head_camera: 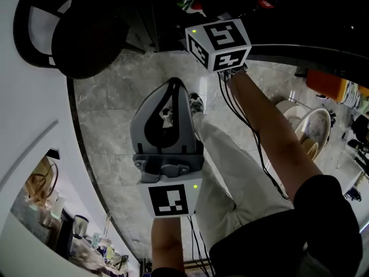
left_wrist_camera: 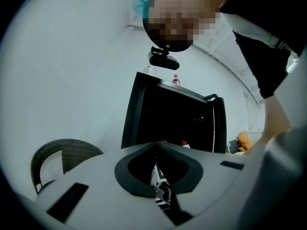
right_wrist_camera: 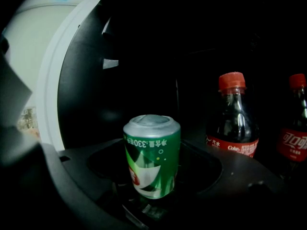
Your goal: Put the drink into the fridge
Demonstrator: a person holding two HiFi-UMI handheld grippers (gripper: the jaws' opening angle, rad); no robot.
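Right gripper pinching green can (print "330" upside down); "Coke" bottle beside; left gripper pressed together.

- Head view: bright, even light on the marble floor; the fridge at the far top falls to black; the edges bend strongly.
- Left gripper view: pale, evenly lit wall, black corners, near parts soft.
- Right gripper view: very dim and grainy; light from the left catches the green can, with small glints on the bottles.
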